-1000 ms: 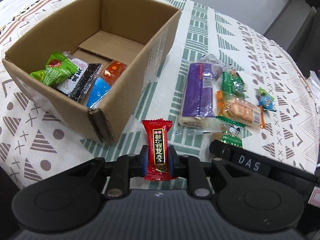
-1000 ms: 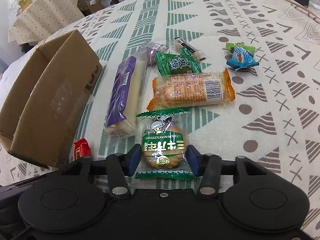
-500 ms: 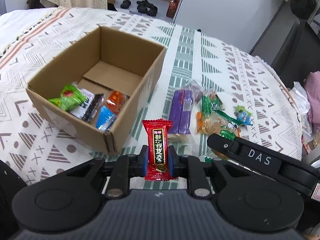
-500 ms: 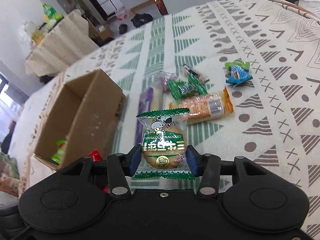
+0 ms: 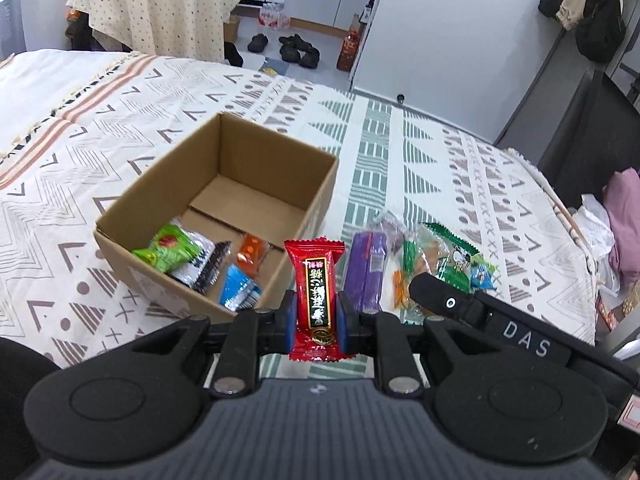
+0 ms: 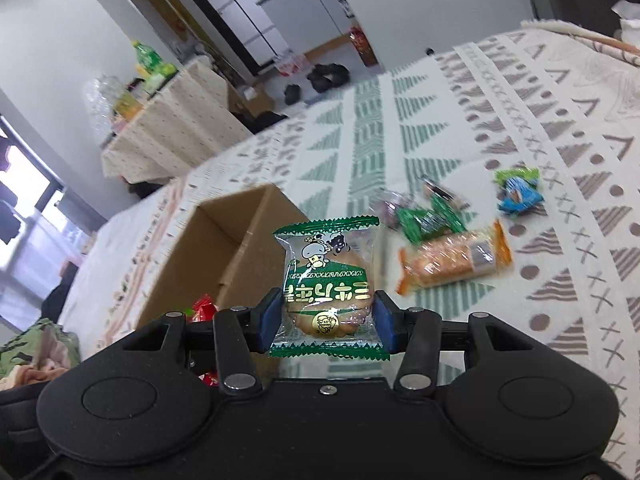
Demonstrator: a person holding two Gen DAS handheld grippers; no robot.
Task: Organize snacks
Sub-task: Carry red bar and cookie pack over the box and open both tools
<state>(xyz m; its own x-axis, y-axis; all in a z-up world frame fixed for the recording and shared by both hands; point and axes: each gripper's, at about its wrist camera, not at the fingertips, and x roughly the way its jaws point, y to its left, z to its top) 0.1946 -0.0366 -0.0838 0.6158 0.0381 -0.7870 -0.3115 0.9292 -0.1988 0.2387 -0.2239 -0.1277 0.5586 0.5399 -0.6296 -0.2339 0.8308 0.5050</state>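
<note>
Left wrist view: left gripper (image 5: 316, 316) is clamping the red bar (image 5: 316, 296) upright between its blue pads. Box (image 5: 320, 216) is sitting at 11 o'clock from the bar, top open, four or five packets bunched in its near corner, far half of the floor bare. Purple pack (image 5: 366, 268) and the loose pile are lying at 2 o'clock, just beside the box's right wall.

Right wrist view: right gripper (image 6: 328, 320) is pinching the green cookie pack (image 6: 330, 280). Box is at 10 o'clock, blurred; its opening seems to be facing away.

Step in hand: carrying both snacks to the box. Next move is needing each gripper to clear the rim, then release over the bare floor. Cloth around is offering free room.
</note>
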